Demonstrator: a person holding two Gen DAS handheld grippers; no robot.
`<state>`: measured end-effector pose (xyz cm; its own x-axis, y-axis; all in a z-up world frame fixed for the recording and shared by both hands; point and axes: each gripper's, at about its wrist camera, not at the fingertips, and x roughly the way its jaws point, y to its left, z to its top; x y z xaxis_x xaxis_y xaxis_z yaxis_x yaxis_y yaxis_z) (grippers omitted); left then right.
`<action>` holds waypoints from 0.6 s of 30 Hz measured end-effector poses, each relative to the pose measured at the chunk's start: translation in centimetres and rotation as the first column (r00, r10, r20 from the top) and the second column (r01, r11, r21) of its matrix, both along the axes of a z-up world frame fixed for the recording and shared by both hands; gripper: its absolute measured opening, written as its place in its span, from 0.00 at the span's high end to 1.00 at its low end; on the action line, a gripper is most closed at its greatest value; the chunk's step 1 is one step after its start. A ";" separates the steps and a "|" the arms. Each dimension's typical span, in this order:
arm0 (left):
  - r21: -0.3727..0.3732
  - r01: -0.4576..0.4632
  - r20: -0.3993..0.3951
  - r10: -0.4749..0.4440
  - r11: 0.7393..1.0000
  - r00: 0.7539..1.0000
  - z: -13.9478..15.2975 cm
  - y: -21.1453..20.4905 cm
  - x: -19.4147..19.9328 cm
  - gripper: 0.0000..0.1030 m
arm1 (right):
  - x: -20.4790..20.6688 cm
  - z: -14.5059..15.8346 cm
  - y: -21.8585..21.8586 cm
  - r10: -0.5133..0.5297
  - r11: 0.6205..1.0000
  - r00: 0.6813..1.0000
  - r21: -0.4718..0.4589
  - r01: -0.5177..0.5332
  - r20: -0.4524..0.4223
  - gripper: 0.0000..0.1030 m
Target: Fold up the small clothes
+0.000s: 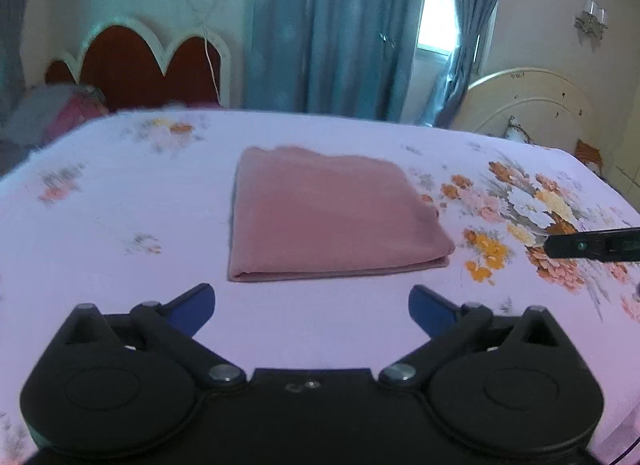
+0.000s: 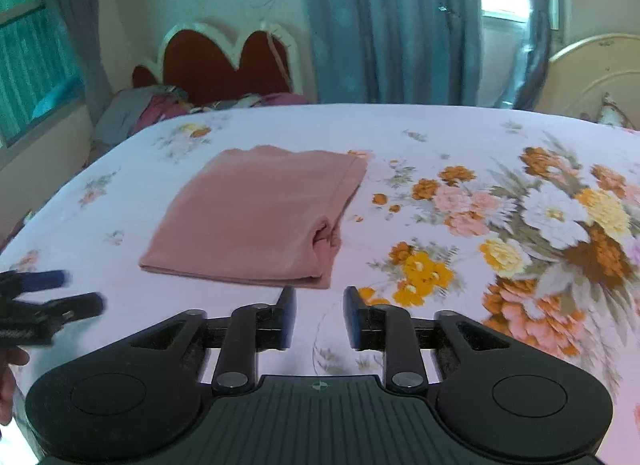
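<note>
Pink cloth point(image 1: 328, 217) folded on bed point(image 1: 120, 193); left hand-held gripper point(image 1: 312, 305), right hand-held gripper point(image 2: 320, 315) both released, empty. Risk: bunched corner springs loose, fold unravels.

Black claw point(image 1: 312, 307), blue pads point(image 1: 196, 307), silver screws.

The left wrist view looks forward and downward over its own left gripper point(image 1: 312, 307) across the bed point(image 1: 120, 193), facing the blue curtains point(image 1: 320, 25) at 12 o'clock, with the folded pink cloth point(image 1: 328, 221) near and almost dead ahead. The right wrist view sits just beside it, facing the same way past the right gripper point(image 2: 320, 315), so the pink cloth falls toward 11 o'clock and the flower print point(image 2: 560, 217) toward 2 o'clock. Both views share the cloth, the bed, the red headboard point(image 1: 152, 65) at 10 to 11 o'clock, and each catches the other gripper at its edge.
</note>
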<state>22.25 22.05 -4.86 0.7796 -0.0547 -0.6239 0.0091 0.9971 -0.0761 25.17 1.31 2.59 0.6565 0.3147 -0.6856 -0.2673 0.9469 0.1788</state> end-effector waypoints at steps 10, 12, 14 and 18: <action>0.023 0.015 0.030 -0.015 1.000 0.999 3.2 -3.5 -6.9 0.00 | -7.7 0.9 -0.9 -0.029 0.999 0.998 -0.017 0.030 0.053 0.00; 0.021 0.018 0.031 -0.019 1.000 0.999 3.6 -4.0 -8.4 0.00 | -9.8 1.4 -1.1 -0.041 0.999 0.998 -0.016 0.042 0.054 0.00; 0.012 0.024 0.041 -0.025 1.000 0.999 4.1 -4.4 -10.0 0.00 | -12.0 2.2 -1.2 -0.047 0.999 0.997 -0.012 0.048 0.067 0.00; 0.011 0.042 0.064 -0.043 0.999 0.997 5.2 -4.7 -12.8 0.00 | -15.6 3.8 -1.3 -0.059 0.998 0.993 -0.012 0.060 0.099 0.00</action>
